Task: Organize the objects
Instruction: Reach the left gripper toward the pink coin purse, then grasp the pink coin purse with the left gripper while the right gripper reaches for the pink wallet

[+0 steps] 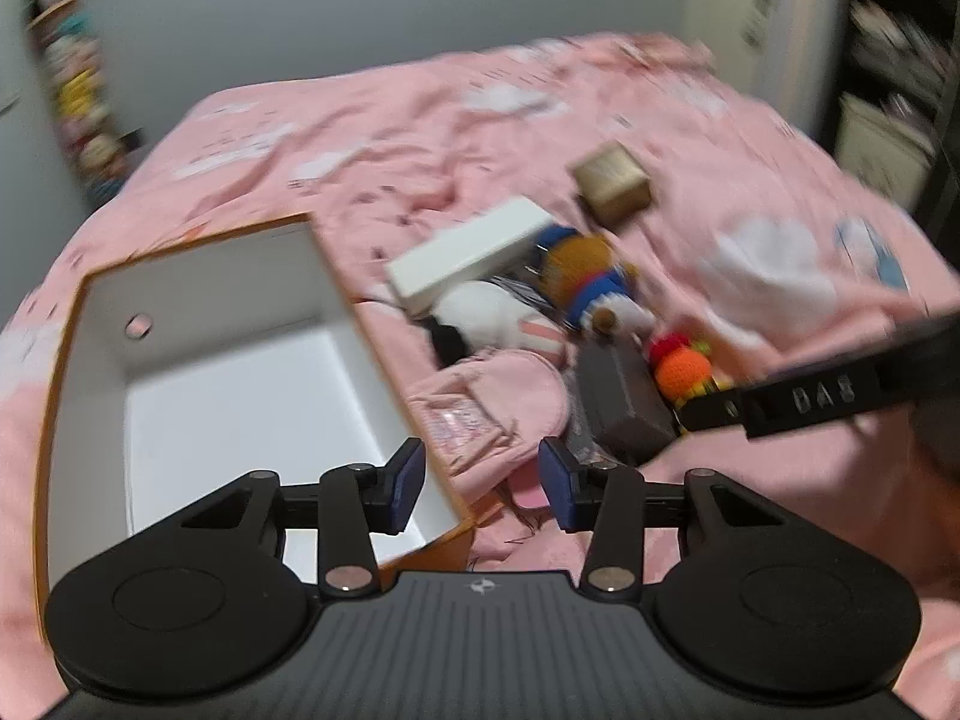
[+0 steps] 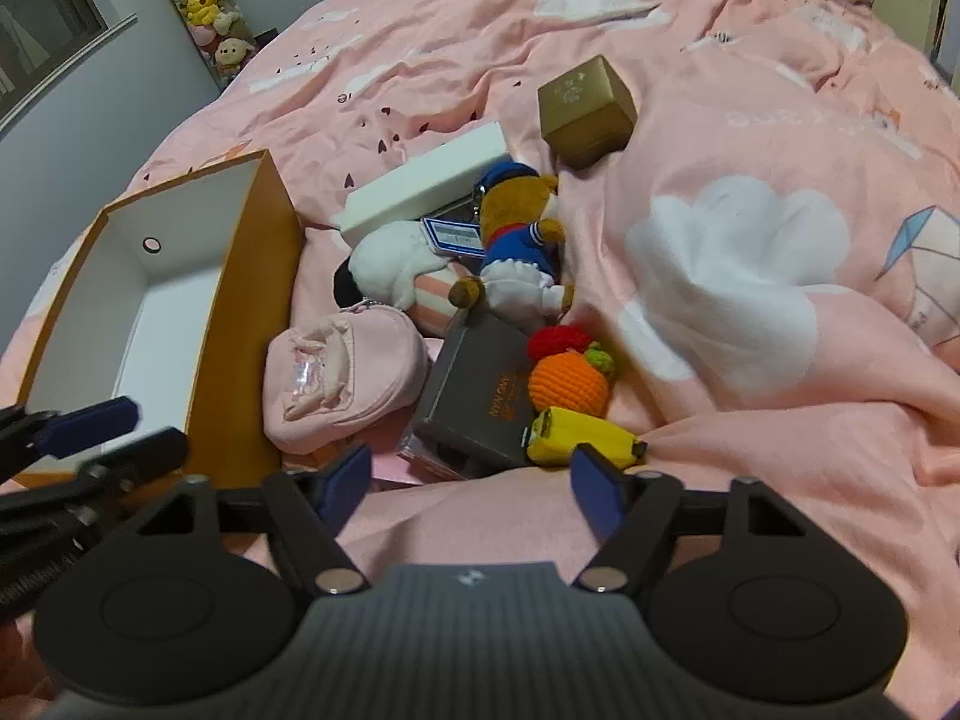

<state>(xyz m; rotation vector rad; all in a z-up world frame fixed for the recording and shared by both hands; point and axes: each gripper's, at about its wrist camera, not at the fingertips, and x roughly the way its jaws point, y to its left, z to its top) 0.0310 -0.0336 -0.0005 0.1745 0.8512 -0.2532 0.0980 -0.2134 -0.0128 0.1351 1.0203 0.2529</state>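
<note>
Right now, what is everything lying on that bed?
storage box: one, orange outside, white inside, open, left.
flat box: one, white, above the toys.
cube box: one, gold, far side.
bear: one, brown, blue uniform, middle.
plush: one, white, beside bear.
pouch: one, pink, by storage box.
grey box: one, near centre.
crochet fruit: one, orange.
yellow toy: one, nearest.
left tongs: open.
right tongs: open.

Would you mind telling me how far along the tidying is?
Nothing looks done: the orange box is empty inside. Nothing is in hand: the left gripper and right gripper are open. Still left on the bed: pink pouch, grey box, gold box, plush bear.
</note>
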